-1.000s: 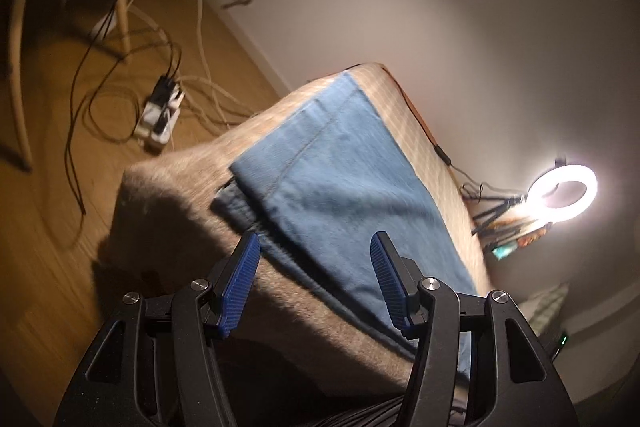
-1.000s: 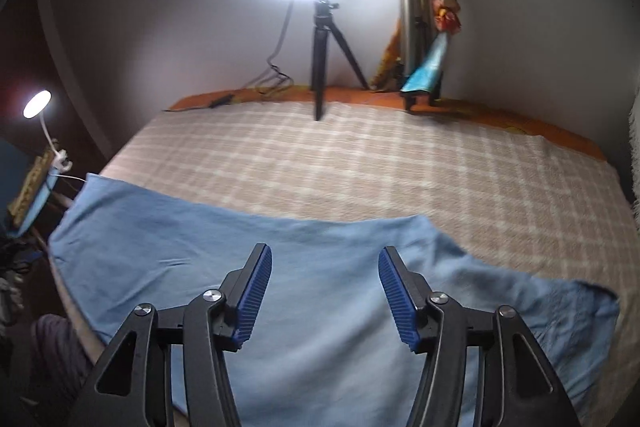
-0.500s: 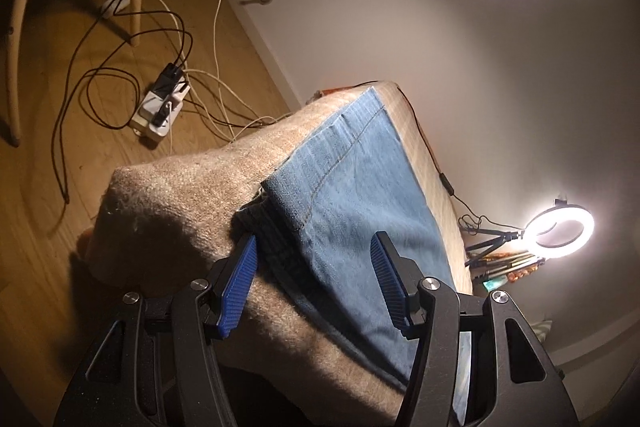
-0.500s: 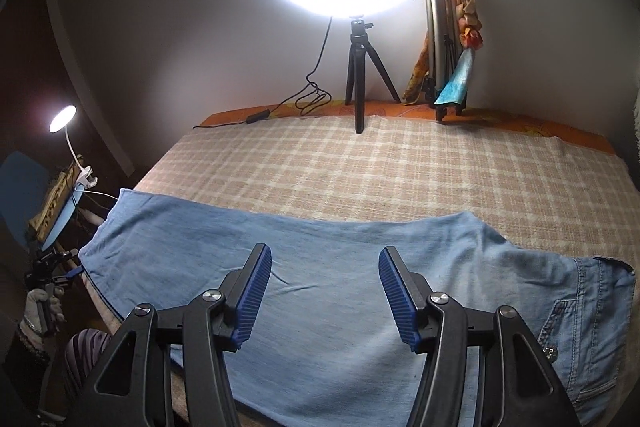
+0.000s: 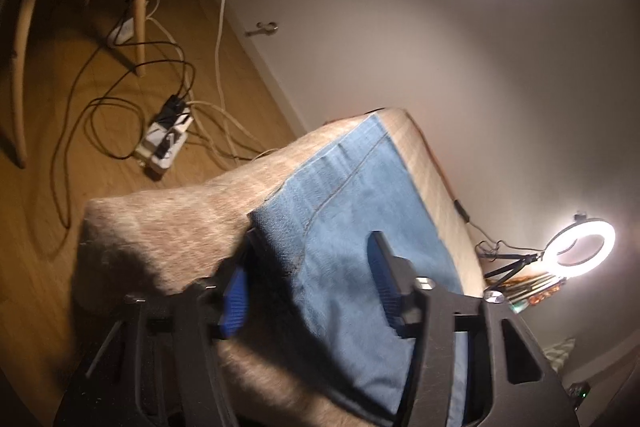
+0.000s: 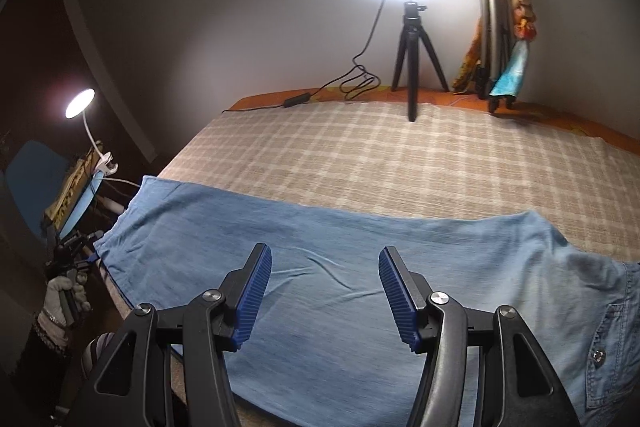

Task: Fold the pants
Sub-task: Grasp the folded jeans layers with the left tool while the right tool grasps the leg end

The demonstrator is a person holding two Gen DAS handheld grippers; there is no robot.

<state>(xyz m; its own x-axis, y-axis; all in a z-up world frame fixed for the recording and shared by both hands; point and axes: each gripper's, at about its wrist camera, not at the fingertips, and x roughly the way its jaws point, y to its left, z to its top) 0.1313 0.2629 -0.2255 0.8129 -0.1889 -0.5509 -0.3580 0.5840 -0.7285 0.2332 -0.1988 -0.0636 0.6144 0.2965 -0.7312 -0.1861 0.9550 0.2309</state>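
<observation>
Light blue denim pants [image 6: 360,267] lie flat, folded lengthwise, along the near edge of a bed with a beige checked blanket [image 6: 420,155]. The waist with a button and pocket is at the right [image 6: 600,339]; the leg hems are at the left [image 6: 132,223]. My right gripper [image 6: 324,291] is open and empty, just above the middle of the pants. In the left wrist view the hem end of the pants [image 5: 348,227] lies at the bed's corner. My left gripper [image 5: 308,287] is open and empty, its jaws on either side of the hem edge, close above it.
A ring light on a tripod [image 6: 412,67] and a second stand [image 6: 496,27] are at the bed's far edge by the wall. A clip lamp [image 6: 80,103] and blue chair [image 6: 44,179] are at the left. A power strip with cables [image 5: 164,143] lies on the wooden floor.
My left gripper has moved closer to the hem end of the pants. My right gripper's view has shifted a little; the pants lie as before.
</observation>
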